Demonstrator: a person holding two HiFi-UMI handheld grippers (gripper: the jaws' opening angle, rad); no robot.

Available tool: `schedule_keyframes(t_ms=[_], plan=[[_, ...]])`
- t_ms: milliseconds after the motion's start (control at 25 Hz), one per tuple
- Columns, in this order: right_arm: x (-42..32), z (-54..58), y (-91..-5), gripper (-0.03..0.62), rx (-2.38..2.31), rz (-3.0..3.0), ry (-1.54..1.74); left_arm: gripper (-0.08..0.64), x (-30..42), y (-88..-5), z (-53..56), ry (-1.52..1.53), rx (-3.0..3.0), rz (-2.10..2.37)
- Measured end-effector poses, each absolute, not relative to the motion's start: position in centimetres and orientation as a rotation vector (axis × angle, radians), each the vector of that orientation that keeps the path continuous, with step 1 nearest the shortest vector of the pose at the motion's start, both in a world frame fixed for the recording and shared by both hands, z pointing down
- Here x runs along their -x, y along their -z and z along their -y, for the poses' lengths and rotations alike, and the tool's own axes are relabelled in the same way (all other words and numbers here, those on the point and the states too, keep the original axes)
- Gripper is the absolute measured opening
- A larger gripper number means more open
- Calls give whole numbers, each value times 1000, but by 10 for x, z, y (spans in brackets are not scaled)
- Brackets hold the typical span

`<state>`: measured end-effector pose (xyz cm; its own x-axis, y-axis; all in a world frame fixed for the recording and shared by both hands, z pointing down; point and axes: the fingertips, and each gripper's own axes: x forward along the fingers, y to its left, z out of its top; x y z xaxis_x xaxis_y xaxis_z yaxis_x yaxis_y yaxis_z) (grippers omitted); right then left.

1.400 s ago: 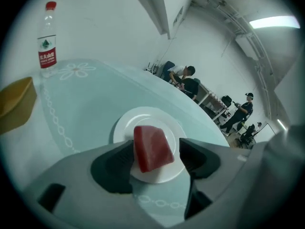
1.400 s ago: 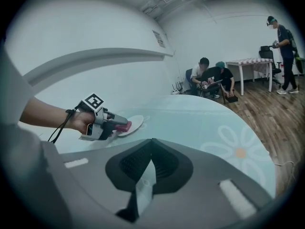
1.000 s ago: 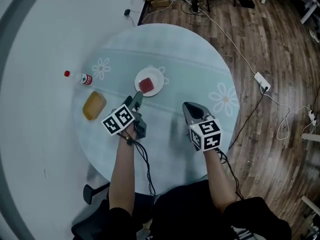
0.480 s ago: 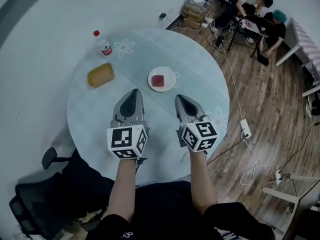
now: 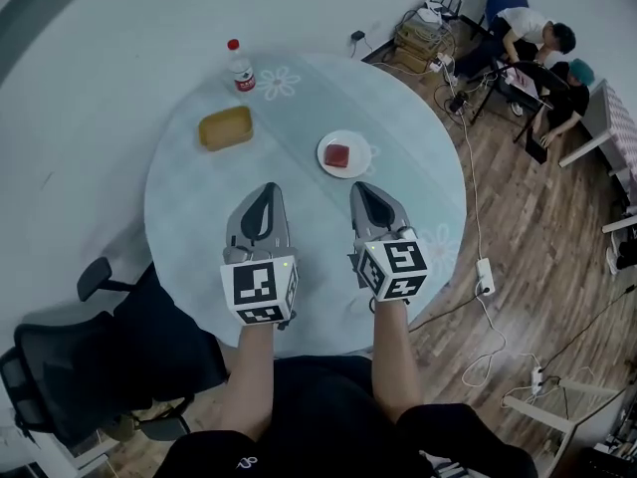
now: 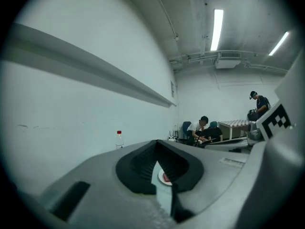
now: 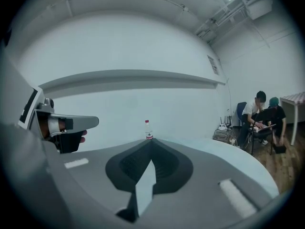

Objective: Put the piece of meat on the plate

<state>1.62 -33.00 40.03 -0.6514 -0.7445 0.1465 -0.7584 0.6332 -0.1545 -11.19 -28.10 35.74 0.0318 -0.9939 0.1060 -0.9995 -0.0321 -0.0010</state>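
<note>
Head view, looking steeply down on a round, pale tabletop [image 5: 189,217] printed with flowers. The piece of meat [image 5: 338,155], a red square, lies on the white plate [image 5: 356,164] at the middle of the far half.

A second ago the left hand-held gripper [image 5: 263,202] was low beside that plate. Now it is raised and pulled back toward the person, its jaws closed on nothing. The right hand-held gripper [image 5: 366,199] has risen alongside it, also closed and empty. With the meat on the plate and both tools clear, the task looks finished.

Also on the tabletop, well apart from the plate: a yellow-brown block [image 5: 225,127] and, at the far edge, a red-capped bottle [image 5: 239,68] (upright).

Around it are a plain white wall, a wooden floor [image 5: 518,267] with trailing cables [image 5: 470,167], an office chair [image 5: 60,386] and two people [image 5: 537,43] seated far right.
</note>
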Motion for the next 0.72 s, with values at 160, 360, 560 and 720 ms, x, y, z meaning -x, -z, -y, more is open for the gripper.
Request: schedule_keyframes(t_ms=[160, 360, 560, 720], plan=[[-17, 325, -399, 9, -1280, 2779, -305, -2, 101, -361, 281, -124, -2231, 2092], [-27, 323, -400, 9, -1283, 2799, -355, -2, 90, -364, 279, -127, -2233, 2102], [-26, 326, -400, 9, -1260, 2813, -377, -2, 89, -363, 282, -140, -2228, 2108], [-23, 328, -402, 9, -1237, 2819, -371, -2, 87, -367, 284, -151, -2229, 2099]])
